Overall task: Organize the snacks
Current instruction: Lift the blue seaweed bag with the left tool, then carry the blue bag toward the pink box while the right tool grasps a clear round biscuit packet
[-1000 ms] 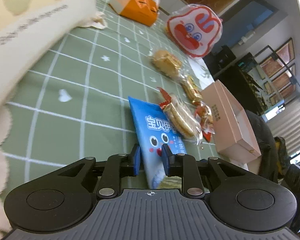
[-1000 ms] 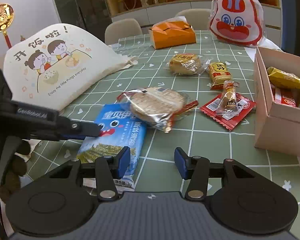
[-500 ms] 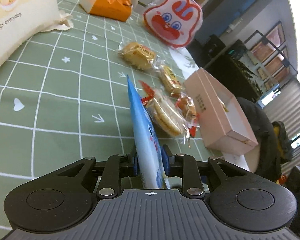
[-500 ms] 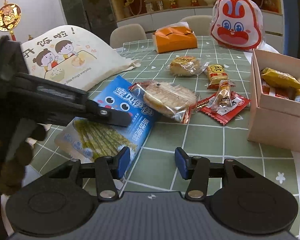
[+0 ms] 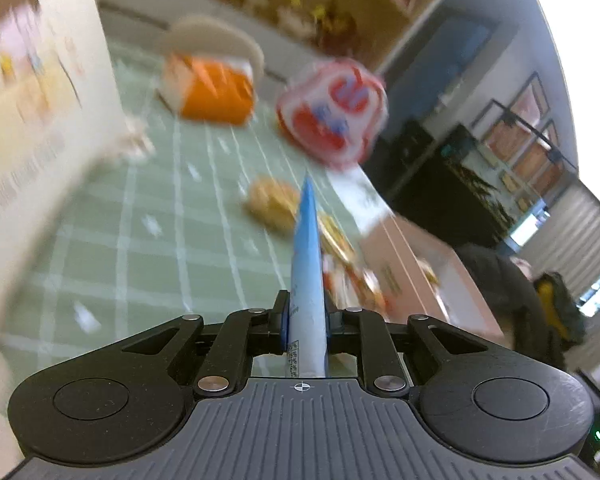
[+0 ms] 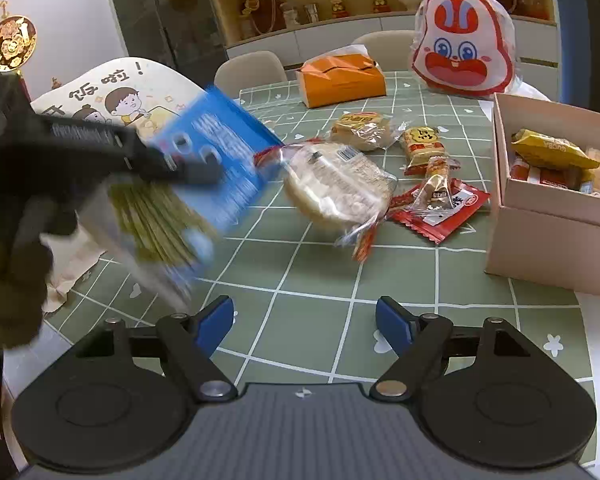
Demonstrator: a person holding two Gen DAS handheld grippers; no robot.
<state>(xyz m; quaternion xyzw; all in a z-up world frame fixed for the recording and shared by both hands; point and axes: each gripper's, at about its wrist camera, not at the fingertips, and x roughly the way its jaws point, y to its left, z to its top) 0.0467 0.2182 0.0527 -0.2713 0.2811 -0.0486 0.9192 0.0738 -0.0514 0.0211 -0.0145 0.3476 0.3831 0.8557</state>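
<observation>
My left gripper [image 5: 306, 314] is shut on a blue snack packet [image 5: 308, 264], seen edge-on and lifted above the table. In the right wrist view the same packet [image 6: 216, 160] hangs tilted in the air at the left, held by the left gripper [image 6: 204, 170]. My right gripper [image 6: 304, 320] is open and empty, low over the green checked tablecloth [image 6: 308, 280]. A clear-wrapped round cracker pack [image 6: 336, 188], a red wrapper [image 6: 440, 208], and two small cake packs [image 6: 360, 128] lie mid-table. A pink open box [image 6: 548, 240] at the right holds several snacks.
A cream cartoon cushion [image 6: 112, 96] stands at the left. An orange tissue box [image 6: 340, 80] and a red-and-white rabbit bag [image 6: 464, 52] stand at the back. Chairs and shelves lie beyond the table.
My left gripper closed on the blue packet and lifted it off the table, up and tilted. The cracker pack that rested on it has slid onto the cloth. The right gripper stayed open.
</observation>
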